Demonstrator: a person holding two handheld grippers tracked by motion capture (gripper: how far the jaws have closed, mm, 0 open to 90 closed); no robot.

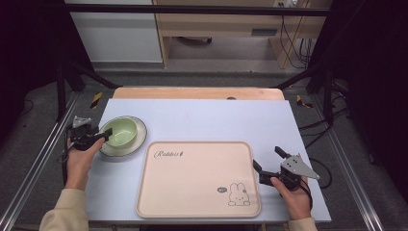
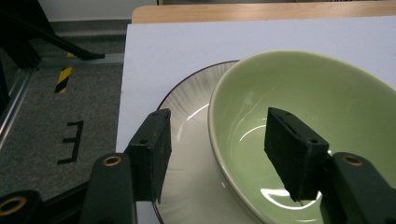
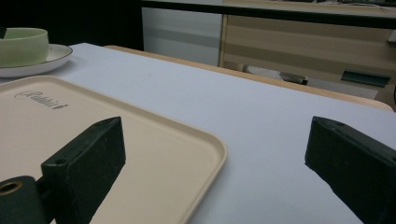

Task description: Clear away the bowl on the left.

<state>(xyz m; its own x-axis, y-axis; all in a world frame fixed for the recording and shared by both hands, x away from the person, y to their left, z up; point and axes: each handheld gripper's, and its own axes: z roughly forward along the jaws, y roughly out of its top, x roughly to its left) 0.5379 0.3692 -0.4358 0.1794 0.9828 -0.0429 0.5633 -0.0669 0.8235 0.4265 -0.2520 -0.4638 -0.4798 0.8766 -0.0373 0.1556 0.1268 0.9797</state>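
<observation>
At the left edge of the white table top [image 1: 202, 118], the left gripper [image 1: 103, 135] is held by the person's left hand [image 1: 82, 153], with its jaws spread apart. In the left gripper view, the near rim of the pale green glazed ceramic bowl [image 2: 327, 116] is straddled by the 2 black jaws of the left gripper [image 2: 224, 149]: 1 jaw is seen outside the wall, above the plate, and the other inside the hollow. No squeeze on the wall can be made out; a gap is seen on both sides, so the gripper is released. The bowl [image 1: 119, 132] is seated on a round white ceramic plate with a dark rim [image 1: 139, 137], which is found at the far left of the table, just beside the far left corner of the tray.

In the middle, a beige rectangular plastic tray with a printed rabbit and script lettering [image 1: 192, 183] is laid flat, near the front edge.

At the right, the right gripper [image 1: 268, 161] is held by the right hand [image 1: 294, 195] just beside the tray's right edge. Its jaws are spread wide and nothing is grasped; in the right gripper view, 1 jaw is seen over the tray [image 3: 93, 121] corner and the other over bare table.
</observation>
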